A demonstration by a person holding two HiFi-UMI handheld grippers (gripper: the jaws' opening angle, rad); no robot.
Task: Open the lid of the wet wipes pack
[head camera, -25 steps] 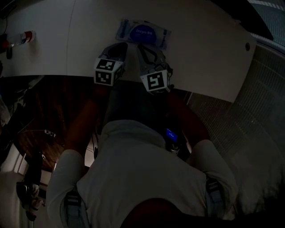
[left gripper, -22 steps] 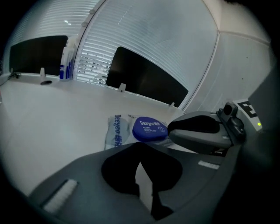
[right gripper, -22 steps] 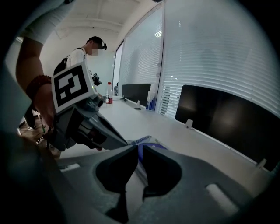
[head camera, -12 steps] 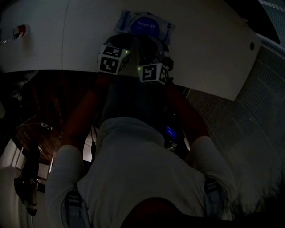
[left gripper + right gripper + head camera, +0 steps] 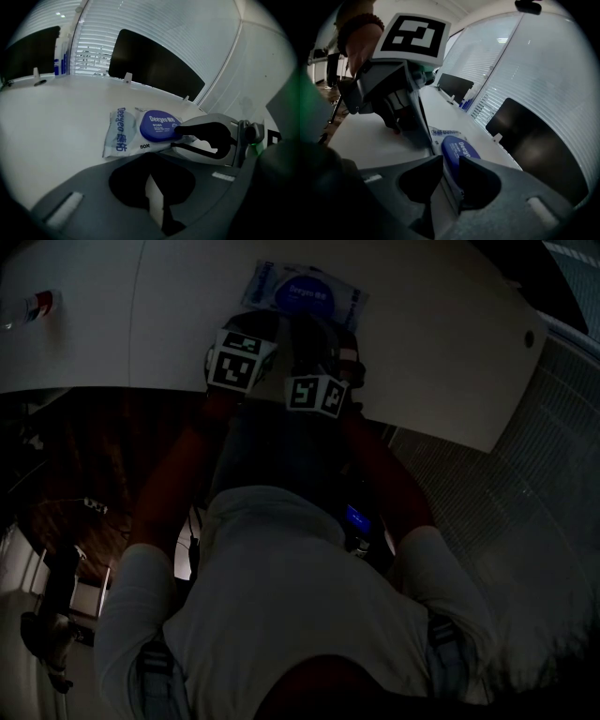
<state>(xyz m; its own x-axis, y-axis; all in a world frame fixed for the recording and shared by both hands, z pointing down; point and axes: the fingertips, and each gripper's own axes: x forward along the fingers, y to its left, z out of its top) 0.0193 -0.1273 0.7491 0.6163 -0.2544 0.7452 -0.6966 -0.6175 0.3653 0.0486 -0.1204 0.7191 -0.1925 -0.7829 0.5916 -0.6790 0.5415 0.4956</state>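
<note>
— Dim room, white tabletop (image 5: 141,324) curving off to the right, slatted blinds (image 5: 154,37) behind. Spotted the wipes pack (image 5: 119,136) yet?

— Yep. Lying flat on that tabletop, right in front of both tools, round blue lid (image 5: 158,125) down flat on top, not lifted.

— And the right gripper (image 5: 449,163)?

— Jaws spread, just been opening. Near edge of the lid sitting in the gap, no sign of the pads pinching it. Seen from the opposite gripper view, one black fingertip (image 5: 187,132) right up against the lid's rim.

— Left gripper (image 5: 153,165)?

— Loosened as well, though only by a narrow slit. Bare table showing through, nothing caught in it. Tips down just beside the pack's end; can't tell about actual contact. Checkered marker cube (image 5: 415,35) on top, with a hand (image 5: 363,49) wearing a bead bracelet (image 5: 356,23) just behind it.

— Anything else lying around?

— Small white tube (image 5: 36,306) with a red end, way off at the table's left edge in the head view, well apart from the pack. Couple of upright bottles (image 5: 58,56) over by the window too, too small for detail.
</note>
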